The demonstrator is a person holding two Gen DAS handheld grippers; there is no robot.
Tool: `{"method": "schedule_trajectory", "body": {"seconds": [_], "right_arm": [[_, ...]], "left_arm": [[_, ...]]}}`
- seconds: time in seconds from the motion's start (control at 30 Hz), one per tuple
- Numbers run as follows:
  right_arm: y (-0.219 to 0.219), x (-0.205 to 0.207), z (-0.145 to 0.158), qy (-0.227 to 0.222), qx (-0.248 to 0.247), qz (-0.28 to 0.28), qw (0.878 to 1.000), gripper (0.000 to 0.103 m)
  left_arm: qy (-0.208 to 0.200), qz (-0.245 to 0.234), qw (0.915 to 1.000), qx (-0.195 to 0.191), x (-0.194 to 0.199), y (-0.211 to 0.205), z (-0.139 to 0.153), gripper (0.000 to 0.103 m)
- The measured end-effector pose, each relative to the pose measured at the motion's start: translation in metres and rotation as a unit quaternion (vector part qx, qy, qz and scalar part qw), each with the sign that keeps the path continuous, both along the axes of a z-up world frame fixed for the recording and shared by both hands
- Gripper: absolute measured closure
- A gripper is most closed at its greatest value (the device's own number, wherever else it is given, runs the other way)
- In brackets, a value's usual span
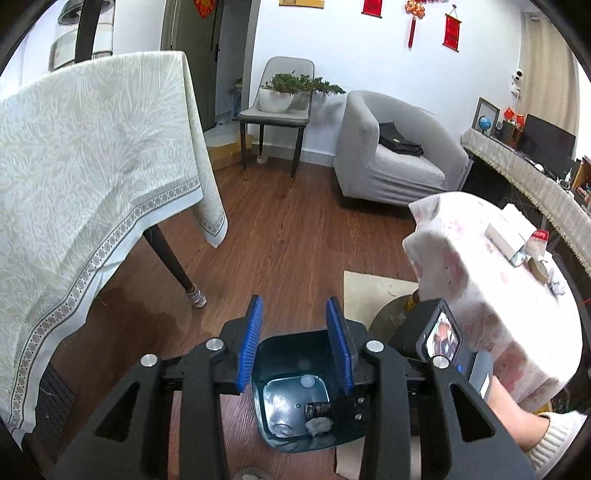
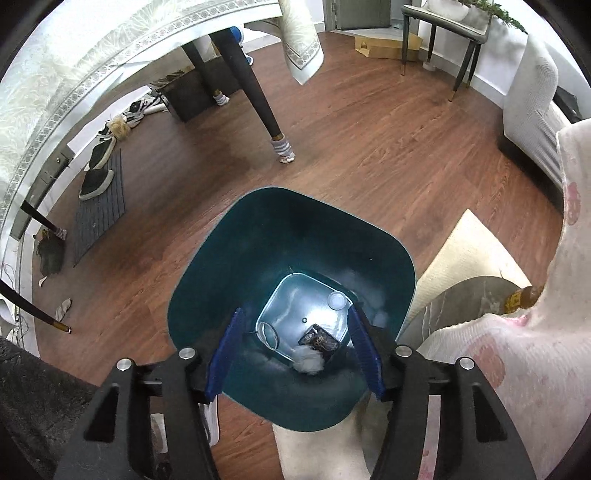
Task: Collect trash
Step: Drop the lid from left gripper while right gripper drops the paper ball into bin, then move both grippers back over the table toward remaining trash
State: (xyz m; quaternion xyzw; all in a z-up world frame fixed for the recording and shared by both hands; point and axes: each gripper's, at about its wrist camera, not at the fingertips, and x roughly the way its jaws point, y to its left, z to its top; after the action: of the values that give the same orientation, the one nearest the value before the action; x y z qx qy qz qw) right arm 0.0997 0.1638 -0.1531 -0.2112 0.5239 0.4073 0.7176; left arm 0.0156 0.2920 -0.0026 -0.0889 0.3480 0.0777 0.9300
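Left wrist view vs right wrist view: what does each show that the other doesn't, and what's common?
Left wrist only: the armchair's seat with a black bag on it, red wall hangings, the side table top with a white box, and the other gripper's camera screen.

Right wrist only: shoes and a dark mat under the big table.

Both: the teal bin holding a crumpled tissue, a dark wrapper and a white cap; wood floor; open, empty jaws on both grippers.

- Near rim of the teal bin [image 1: 288, 343] hidden behind the left gripper [image 1: 293, 347] body.
- Dark crumpled wrapper [image 2: 320, 339] in the bin: print too small to read.
- Items on the floral-clothed surface [image 1: 480, 280] blurred near the edge.
- Shoes [image 2: 96, 173] partly tucked under the table cloth.
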Motion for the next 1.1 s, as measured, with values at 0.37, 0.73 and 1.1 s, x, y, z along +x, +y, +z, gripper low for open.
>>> {"method": "schedule_trajectory", "body": {"seconds": [0.37,0.73,1.1], "right_arm": [[-0.019,-0.02,0.086,-0.062,0.078,0.034,0.994,0.044],[-0.076,-0.01,0.152,-0.108,0.14,0.005,0.984,0.045],[-0.159,0.011,0.171,-0.139,0.151,-0.062,0.977,0.045]], "left_arm": [[-0.024,0.006,0.9997,0.0,0.009,-0.009,0.021,0.065],[-0.04,-0.012,0.9991,-0.006,0.03,-0.046,0.034,0.065],[-0.034,-0.06,0.9975,0.011,0.058,-0.115,0.032,0.051]]}}
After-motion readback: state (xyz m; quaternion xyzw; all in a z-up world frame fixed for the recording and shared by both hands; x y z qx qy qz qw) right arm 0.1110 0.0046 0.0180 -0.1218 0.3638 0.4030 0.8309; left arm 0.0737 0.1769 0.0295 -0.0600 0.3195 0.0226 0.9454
